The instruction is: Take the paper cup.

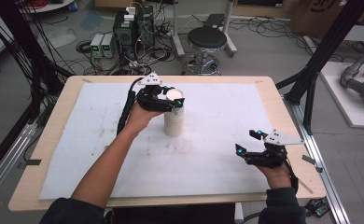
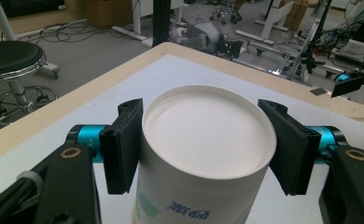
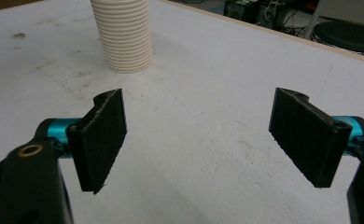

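Two tongs: the left tongs (image 2: 203, 149) clamp the top paper cup (image 2: 203, 154); the right tongs (image 3: 203, 140) gape empty.

Both grippers are black, the left gripper (image 1: 174, 103) and the right gripper (image 1: 246, 143) alike, each topped by a grey three-cornered plate, with teal collars behind flat black pads (image 3: 101, 140) and brass-ringed screw holes. A black cable (image 1: 125, 108) trails at upper left. Dark sleeves (image 1: 283, 205) show at the bottom edge.
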The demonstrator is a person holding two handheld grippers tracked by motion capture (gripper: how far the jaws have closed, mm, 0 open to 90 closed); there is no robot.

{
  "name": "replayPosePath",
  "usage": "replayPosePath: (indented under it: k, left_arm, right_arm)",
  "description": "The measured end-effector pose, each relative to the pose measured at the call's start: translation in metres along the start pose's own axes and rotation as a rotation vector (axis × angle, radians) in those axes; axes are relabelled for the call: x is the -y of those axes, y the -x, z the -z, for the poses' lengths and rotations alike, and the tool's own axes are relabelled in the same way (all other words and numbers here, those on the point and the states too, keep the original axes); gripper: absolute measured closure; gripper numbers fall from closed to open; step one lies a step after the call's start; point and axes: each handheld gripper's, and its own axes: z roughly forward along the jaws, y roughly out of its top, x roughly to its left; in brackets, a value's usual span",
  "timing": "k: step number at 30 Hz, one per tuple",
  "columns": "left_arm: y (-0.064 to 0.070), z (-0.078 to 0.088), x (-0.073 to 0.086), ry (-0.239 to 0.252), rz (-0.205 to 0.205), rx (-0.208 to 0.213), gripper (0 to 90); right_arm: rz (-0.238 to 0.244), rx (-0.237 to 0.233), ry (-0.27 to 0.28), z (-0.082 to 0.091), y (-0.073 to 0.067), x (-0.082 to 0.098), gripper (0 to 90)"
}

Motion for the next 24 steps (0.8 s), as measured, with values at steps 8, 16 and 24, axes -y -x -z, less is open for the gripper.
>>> replayPosePath:
  k: [8, 16, 24]
  left_arm:
    - [0.001, 0.015, -0.016, 0.081, -0.002, 0.016, 34.8]
    - [0.005, 0.035, -0.038, 0.166, -0.013, 0.028, 35.5]
    - [0.009, 0.062, -0.054, 0.249, -0.03, 0.039, 35.6]
  right_arm:
    - [-0.008, -0.005, 0.001, -0.001, -0.001, -0.001, 19.3]
    - [-0.006, -0.009, 0.002, -0.001, -0.002, -0.002, 19.3]
    - [-0.003, -0.024, 0.002, -0.003, -0.005, -0.003, 19.3]
